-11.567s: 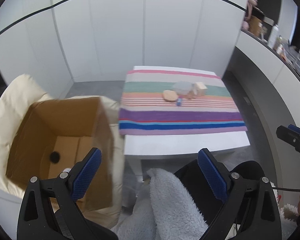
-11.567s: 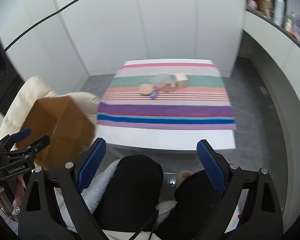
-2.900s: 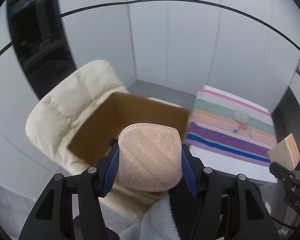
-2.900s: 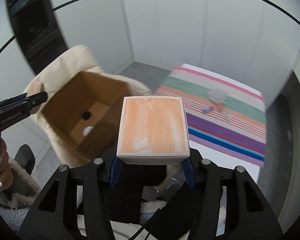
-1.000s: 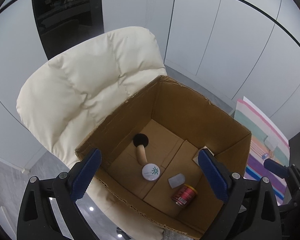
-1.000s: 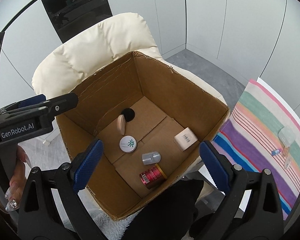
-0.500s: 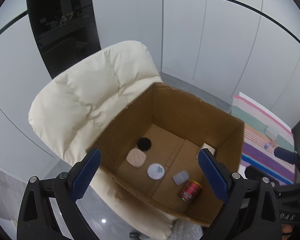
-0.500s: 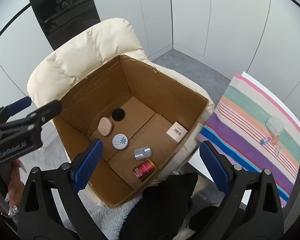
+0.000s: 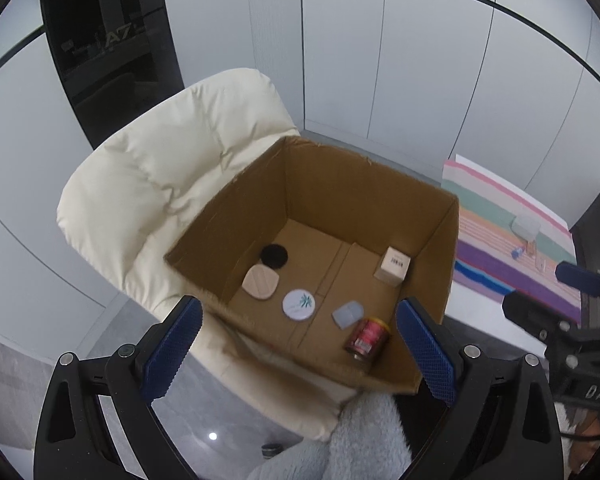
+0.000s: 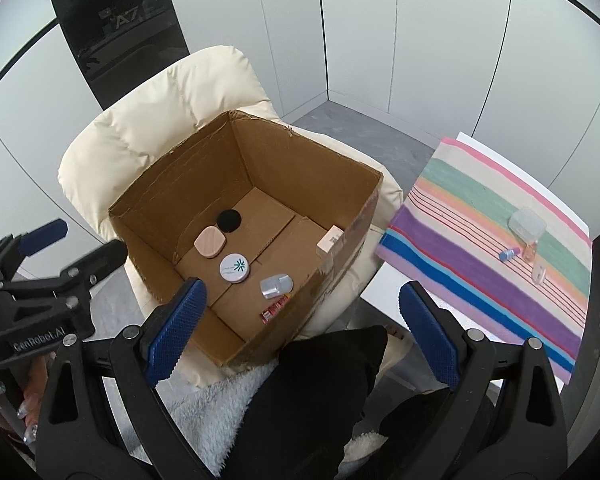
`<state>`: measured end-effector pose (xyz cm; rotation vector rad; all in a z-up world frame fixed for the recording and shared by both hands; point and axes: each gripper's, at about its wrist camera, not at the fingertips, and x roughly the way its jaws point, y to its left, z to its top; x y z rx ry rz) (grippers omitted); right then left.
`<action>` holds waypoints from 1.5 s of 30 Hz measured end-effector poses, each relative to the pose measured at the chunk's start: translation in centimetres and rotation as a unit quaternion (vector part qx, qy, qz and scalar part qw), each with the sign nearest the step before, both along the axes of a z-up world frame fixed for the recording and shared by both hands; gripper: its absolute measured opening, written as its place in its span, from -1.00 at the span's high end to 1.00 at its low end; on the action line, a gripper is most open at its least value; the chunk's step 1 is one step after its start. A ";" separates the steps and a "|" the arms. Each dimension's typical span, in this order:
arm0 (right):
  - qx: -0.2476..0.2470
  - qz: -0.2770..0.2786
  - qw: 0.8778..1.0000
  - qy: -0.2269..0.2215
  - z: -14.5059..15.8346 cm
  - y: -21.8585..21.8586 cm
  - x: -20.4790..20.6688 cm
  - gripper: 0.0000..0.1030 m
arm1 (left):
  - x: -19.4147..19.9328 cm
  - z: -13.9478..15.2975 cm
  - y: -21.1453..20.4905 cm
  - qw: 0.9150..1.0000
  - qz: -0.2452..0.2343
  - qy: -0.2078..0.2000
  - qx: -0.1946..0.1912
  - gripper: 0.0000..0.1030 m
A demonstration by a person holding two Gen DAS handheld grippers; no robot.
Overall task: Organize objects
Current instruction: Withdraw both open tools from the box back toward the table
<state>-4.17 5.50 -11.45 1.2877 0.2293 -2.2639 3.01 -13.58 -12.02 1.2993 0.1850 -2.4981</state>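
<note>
Left gripper (image 9: pixel 298 344): jaws wide apart, nothing between them. Right gripper (image 10: pixel 302 330): same, spread and empty. Both hover above the cardboard box (image 9: pixel 432 216), which sits on a cream padded chair (image 9: pixel 172 160).

Box contents, seen below and ahead of the left gripper:
- black round disc (image 9: pixel 274 256) at the far left of the floor
- beige puff pad (image 9: pixel 261 282) touching it, nearer side
- white round tin (image 9: pixel 298 304) with a green mark, just beside the pad
- small grey cap-like piece (image 9: pixel 348 314)
- red can (image 9: pixel 367 338) lying on its side, closest to the gripper
- pale carton (image 9: pixel 392 266) against the right wall

All lie loose in one layer; floor space remains.

Remaining to sort, ahead and right of the right gripper on the striped cloth (image 10: pixel 460 248) over the worktop: a clear lidded container (image 10: pixel 527 222), a small blue item (image 10: pixel 508 255), and two small clear bottles, one near (image 10: pixel 539 273); details too small to tell.

Handling judgement: the container looks light, rigid, smooth; grip across its side walls, gently. The bottles are likely slippery and prone to tipping; take each at mid-body.
</note>
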 end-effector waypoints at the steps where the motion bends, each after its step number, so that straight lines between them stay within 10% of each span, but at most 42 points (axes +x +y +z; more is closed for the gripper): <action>1: 0.003 0.001 1.000 -0.001 0.0 0.1 0.3 -0.91 | 0.5 0.0 0.2 1.000 0.001 0.002 -0.002 -0.91; 27: 0.002 -0.058 0.998 0.011 0.9 5.9 3.2 -0.91 | 0.6 0.3 5.0 0.998 -0.057 0.015 -0.004 -0.91; 45: -0.011 -0.232 0.973 0.017 1.1 21.9 3.5 -0.91 | -3.0 -0.1 16.7 0.980 -0.200 0.025 -0.002 -0.91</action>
